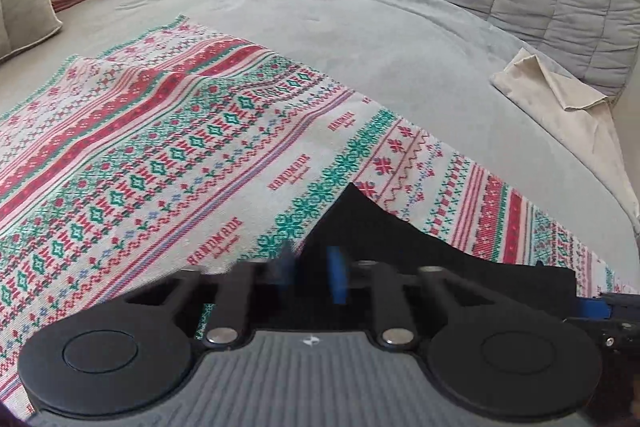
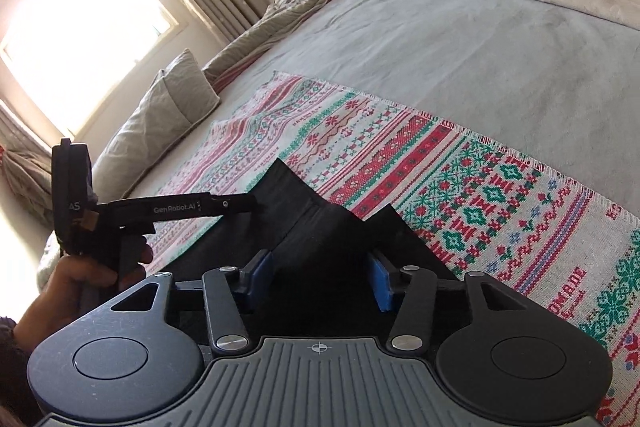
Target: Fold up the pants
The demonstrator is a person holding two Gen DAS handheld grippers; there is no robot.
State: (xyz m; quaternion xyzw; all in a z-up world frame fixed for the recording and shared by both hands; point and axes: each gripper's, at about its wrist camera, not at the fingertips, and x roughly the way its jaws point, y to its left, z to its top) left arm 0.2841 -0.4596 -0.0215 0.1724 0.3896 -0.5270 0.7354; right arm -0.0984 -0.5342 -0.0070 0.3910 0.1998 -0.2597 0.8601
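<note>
Pants (image 2: 320,227), black, lie on a patterned cloth (image 1: 168,131) on the bed (image 1: 360,23); left gripper (image 1: 312,273) pinched narrow on their edge; right gripper (image 2: 318,277) half-wide, fabric between its pads; pillow (image 2: 160,111) beyond

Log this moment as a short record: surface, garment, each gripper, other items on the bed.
surface: grey bed cover with a patterned cloth spread on it
garment: black pants lying on the patterned cloth
left gripper: shut on the black pants at their edge
right gripper: jaws apart, black pants between them, pads not pressing
other items: beige cloth, pillow
</note>
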